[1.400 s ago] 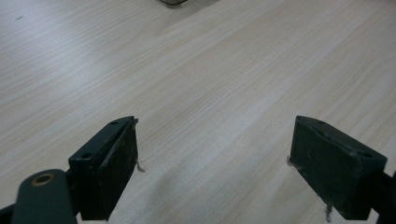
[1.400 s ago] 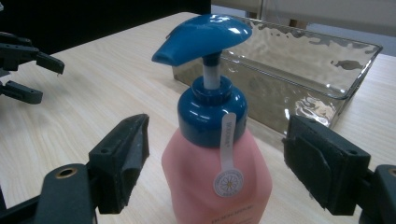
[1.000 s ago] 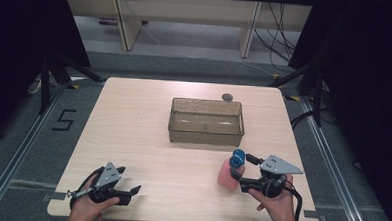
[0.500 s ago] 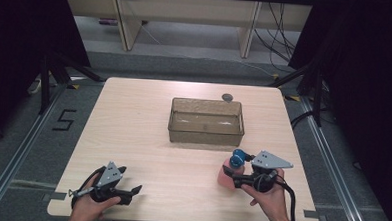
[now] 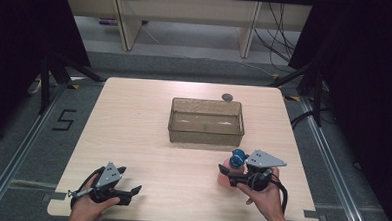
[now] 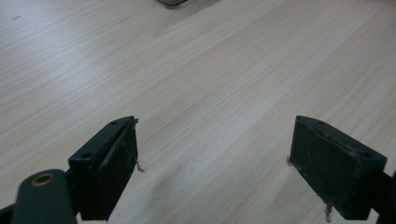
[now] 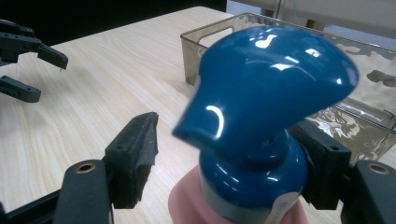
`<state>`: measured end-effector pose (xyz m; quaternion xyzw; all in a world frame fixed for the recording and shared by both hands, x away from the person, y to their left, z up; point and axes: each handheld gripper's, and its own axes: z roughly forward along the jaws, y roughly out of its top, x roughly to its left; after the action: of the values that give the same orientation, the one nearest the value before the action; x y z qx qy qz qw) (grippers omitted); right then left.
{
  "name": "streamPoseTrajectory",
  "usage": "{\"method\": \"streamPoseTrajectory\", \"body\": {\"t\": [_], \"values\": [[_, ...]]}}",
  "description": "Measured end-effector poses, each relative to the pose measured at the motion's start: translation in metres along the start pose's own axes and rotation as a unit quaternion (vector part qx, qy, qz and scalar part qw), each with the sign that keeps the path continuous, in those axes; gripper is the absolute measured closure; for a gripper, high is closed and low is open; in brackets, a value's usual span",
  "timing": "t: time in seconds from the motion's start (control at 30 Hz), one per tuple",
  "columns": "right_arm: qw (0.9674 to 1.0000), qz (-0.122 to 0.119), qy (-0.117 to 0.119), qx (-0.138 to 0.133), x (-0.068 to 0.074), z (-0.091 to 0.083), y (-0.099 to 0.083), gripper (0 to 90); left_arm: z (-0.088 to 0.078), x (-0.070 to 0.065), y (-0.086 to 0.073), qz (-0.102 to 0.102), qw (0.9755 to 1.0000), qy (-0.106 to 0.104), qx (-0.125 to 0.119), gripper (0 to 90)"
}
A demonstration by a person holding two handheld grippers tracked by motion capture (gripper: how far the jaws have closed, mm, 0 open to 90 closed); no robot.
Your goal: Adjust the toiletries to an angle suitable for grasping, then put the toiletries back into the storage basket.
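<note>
Your right gripper has slid down and toward you beside the bottle, jaws closing in around its blue collar; in the right gripper view one pad sits at the collar while the other is apart, so no firm grip yet. You hold it level at the neck, likely because that is the narrowest part to pinch. On the table, the bin sits mid-table, apparently empty, just beyond the bottle. Your left gripper rests near the front edge, jaws wide apart on nothing, out of the way.
</note>
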<state>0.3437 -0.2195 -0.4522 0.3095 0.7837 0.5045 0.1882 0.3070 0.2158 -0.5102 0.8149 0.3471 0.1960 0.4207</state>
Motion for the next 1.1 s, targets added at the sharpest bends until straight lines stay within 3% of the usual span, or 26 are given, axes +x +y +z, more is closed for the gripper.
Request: {"method": "streamPoseTrajectory", "body": {"t": [0.13,0.2,0.3,0.33,0.4,0.43,0.47,0.5,0.57,0.6,0.63,0.67,0.73,0.77,0.83,0.87,0.9,0.97,1.0,1.03,1.1], "values": [[0.9999,0.012,0.005,0.0,0.0002,-0.0006,-0.001,32.6,-0.0003,0.0004,0.0006,0.005,1.0,0.001,0.001,14.9],[1.0,0.002,-0.001,-0.001,-0.0018,-0.0021,-0.0007,33.6,-0.0014,0.0018,0.0007,0.015,0.9998,0.0,0.01,14.8],[1.0,-0.001,-0.004,-0.004,-0.002,-0.0023,-0.0012,34.9,-0.0008,0.0005,0.0002,0.008,1.0,0.001,0.002,14.8],[0.9999,0.016,-0.004,0.0,0.0005,-0.0028,-0.0017,35.9,-0.0011,0.0004,0.0004,0.007,1.0,0.001,0.001,14.8],[0.9999,0.007,-0.008,-0.001,-0.0014,-0.003,-0.0019,37.9,-0.002,0.0031,0.002,0.027,0.9996,0.006,0.007,14.9],[1.0,0.005,-0.005,-0.007,-0.0025,-0.0024,-0.0023,38.6,-0.0014,-0.0004,0.0017,0.008,1.0,0.0,-0.003,14.9],[0.9999,0.013,-0.001,-0.006,-0.0022,-0.0022,-0.0026,39.9,-0.0022,-0.001,0.002,0.008,1.0,0.002,-0.001,14.9],[0.9999,0.001,-0.011,-0.009,-0.0039,-0.0029,-0.0025,40.7,-0.0033,-0.0002,0.0024,0.013,0.9999,-0.001,0.003,14.8],[0.9999,0.005,-0.009,-0.007,-0.0043,-0.0041,-0.0025,41.6,-0.0035,0.002,0.0029,0.029,0.9996,0.003,0.004,14.9],[0.9999,0.007,-0.009,-0.007,-0.004,-0.0043,-0.0025,41.9,-0.0029,-0.0013,0.0015,0.007,1.0,-0.001,-0.004,14.9],[0.9998,0.01,-0.013,-0.009,-0.0029,-0.0039,-0.0029,42.3,-0.0034,-0.0021,0.0011,0.004,1.0,0.003,-0.002,14.9],[0.9998,0.018,-0.01,-0.003,-0.0017,-0.0044,-0.0029,42.5,-0.0042,-0.0013,0.0008,0.009,0.9999,0.003,0.003,14.9],[0.9998,0.008,-0.015,-0.006,-0.0032,-0.0044,-0.0029,44.2,-0.0034,-0.0018,0.0008,0.002,1.0,0.0,-0.005,14.9],[0.9997,0.019,-0.015,-0.007,-0.002,-0.0042,-0.0034,45.4,-0.0033,-0.0017,0.001,0.002,1.0,0.0,-0.006,14.9],[0.9998,0.005,-0.019,-0.01,-0.0052,-0.0049,-0.0035,47.9,-0.0035,-0.0016,0.0011,0.003,1.0,0.001,-0.004,14.9],[0.9997,0.016,-0.011,-0.013,-0.0049,-0.0047,-0.0043,48.1,-0.003,-0.0017,0.0009,0.001,1.0,-0.003,-0.005,14.8],[0.9995,0.03,-0.011,-0.003,-0.0035,-0.0065,-0.0045,48.4,-0.003,-0.0005,0.0008,0.012,0.9999,0.005,-0.002,14.8],[0.9995,0.029,-0.007,-0.005,-0.0049,-0.0064,-0.0051,48.9,-0.003,0.0014,0.0013,0.023,0.9997,0.003,0.001,14.8],[0.9994,0.025,-0.019,-0.013,-0.0055,-0.0074,-0.0068,50.0,-0.0036,-0.001,0.0011,0.009,0.9999,0.006,0.003,14.9],[0.9996,0.017,-0.019,-0.013,-0.0071,-0.0078,-0.0067,49.9,-0.0035,-0.0009,0.0012,0.01,0.9999,0.005,-0.001,14.9],[0.9995,0.023,-0.014,-0.015,-0.0067,-0.0072,-0.0074,49.9,-0.0033,-0.0021,0.0008,0.001,1.0,-0.001,-0.005,14.9]]}}
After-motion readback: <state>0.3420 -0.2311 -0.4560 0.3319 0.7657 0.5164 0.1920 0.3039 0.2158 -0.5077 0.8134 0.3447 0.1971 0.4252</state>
